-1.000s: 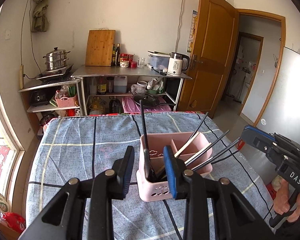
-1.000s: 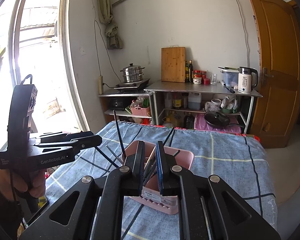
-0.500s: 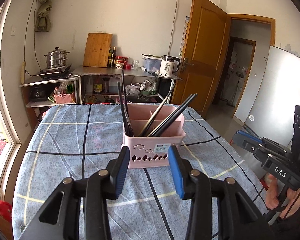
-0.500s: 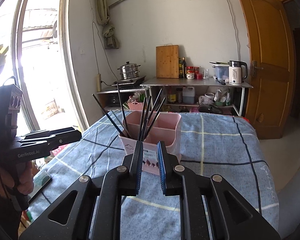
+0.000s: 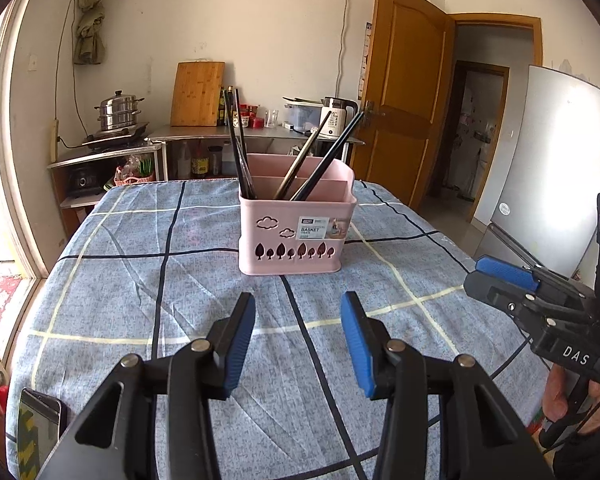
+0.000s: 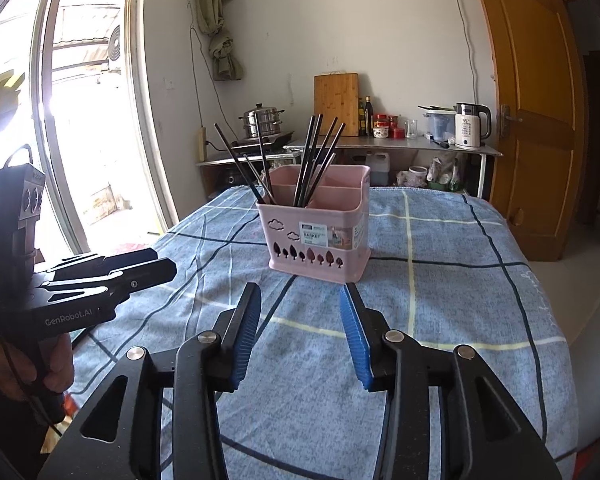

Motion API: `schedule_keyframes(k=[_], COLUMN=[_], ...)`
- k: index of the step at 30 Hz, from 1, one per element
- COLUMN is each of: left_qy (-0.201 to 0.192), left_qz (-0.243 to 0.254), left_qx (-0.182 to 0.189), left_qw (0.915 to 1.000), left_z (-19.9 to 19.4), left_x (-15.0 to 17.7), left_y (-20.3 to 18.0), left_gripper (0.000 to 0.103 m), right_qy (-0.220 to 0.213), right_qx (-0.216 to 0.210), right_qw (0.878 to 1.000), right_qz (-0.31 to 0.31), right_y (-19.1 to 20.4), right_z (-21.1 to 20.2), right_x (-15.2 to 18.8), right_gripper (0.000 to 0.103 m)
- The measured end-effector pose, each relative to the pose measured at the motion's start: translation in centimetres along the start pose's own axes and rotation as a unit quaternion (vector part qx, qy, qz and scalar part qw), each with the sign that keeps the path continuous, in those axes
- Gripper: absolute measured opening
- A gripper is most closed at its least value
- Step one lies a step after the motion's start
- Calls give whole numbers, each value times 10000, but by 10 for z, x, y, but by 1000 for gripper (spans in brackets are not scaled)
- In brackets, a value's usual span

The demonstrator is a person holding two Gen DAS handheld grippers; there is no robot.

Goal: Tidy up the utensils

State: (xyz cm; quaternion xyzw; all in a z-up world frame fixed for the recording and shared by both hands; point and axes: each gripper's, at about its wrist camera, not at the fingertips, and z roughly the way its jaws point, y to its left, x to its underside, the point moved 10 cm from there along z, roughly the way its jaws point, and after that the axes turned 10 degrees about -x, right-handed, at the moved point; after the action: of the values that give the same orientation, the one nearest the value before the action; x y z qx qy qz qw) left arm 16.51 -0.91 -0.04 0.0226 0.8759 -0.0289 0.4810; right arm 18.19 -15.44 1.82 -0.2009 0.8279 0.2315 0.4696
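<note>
Above the tablecloth [image 5: 112,280], left gripper [image 5: 298,334] and right gripper [image 6: 300,330] hover level, jaws apart.

Your left gripper [image 5: 298,338] hangs with jaws spread and empty over the blue checked cloth [image 5: 148,288]. Ahead stands the pink basket [image 5: 296,236], dark chopsticks [image 5: 236,144] leaning inside; your right gripper [image 5: 504,280] shows at the right edge.
</note>
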Motion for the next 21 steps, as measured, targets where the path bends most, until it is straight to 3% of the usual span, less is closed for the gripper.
schedule_keyframes(k=[21], left_qy=[-3], left_qz=[49], left_qx=[-10], left_qw=[10000], left_z=[-11], left_x=[41], left_y=[-6], left_gripper=[48], right_qy=[200], right_qx=[227], right_qw=[9995], right_qz=[-83], right_y=[6], right_z=[-7], right_x=[41], right_gripper=[42])
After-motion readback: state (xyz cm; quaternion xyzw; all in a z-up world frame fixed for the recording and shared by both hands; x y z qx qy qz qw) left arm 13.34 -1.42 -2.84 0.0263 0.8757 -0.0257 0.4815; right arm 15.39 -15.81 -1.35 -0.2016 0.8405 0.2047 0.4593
